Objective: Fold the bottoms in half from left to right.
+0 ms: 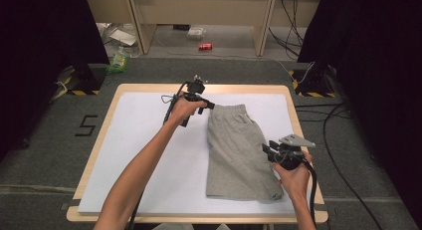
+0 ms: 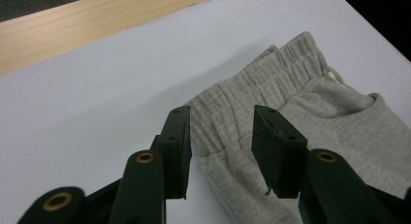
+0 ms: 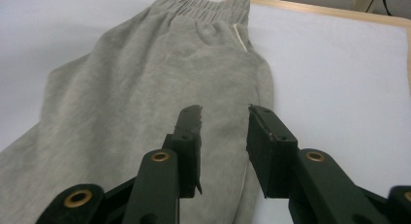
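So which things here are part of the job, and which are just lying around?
In play:
grey shorts
left gripper, open at the waistband
right gripper, open over the side edge

Lying about:
red can on the floor
green packet
floor cables

Your left gripper (image 2: 220, 136) view cuts the grey shorts (image 2: 310, 117) off at its right and bottom edges, so you can't see the hem there. In your right gripper (image 3: 223, 132) view, the fingers (image 3: 186, 146) cover part of the cloth's near edge.
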{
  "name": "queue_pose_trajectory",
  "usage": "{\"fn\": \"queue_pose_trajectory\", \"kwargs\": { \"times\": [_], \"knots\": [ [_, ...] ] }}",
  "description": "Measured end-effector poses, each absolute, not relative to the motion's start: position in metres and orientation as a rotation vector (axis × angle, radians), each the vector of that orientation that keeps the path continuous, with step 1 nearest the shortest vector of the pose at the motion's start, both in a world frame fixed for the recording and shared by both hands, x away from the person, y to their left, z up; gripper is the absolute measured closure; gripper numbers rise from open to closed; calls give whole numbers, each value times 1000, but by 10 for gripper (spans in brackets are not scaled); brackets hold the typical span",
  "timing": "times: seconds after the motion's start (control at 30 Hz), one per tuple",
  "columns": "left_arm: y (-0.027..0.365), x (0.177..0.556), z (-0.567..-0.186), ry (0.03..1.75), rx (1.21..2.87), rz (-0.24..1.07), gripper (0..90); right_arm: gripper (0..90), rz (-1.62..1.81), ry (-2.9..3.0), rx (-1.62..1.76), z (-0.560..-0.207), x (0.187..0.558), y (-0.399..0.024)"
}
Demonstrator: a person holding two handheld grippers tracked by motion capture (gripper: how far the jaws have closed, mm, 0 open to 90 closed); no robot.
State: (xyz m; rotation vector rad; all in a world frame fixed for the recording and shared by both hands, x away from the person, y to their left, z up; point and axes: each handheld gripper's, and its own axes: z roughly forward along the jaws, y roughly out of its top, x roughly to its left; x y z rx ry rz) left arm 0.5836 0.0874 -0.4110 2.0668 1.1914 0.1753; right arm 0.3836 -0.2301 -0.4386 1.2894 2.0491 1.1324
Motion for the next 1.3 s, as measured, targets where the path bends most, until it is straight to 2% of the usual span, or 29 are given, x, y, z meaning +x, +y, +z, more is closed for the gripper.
{"fn": "queue_pose_trajectory", "kwargs": {
  "times": [0.43, 0.67, 0.7, 0.83, 0.87, 1.17, 1.3],
  "knots": [
    [97, 583, -425, 1218, 2046, 140, 557, 630, 1018, 2107, 1328, -449, 448, -210],
    [93, 583, -426, 1215, 2048, 136, 547, 556, 987, 2141, 1380, -464, 473, -204],
    [92, 583, -427, 1213, 2048, 134, 544, 561, 967, 2147, 1380, -466, 475, -202],
    [91, 583, -429, 1217, 2050, 136, 520, 829, 949, 2182, 1343, -470, 478, -198],
    [90, 584, -429, 1219, 2048, 138, 518, 852, 956, 2179, 1345, -469, 478, -198],
    [89, 583, -428, 1219, 2028, 141, 514, 872, 976, 2041, 1403, -445, 477, -214],
    [85, 583, -431, 1218, 2030, 128, 511, 846, 950, 2080, 1416, -454, 480, -215]
  ]
}}
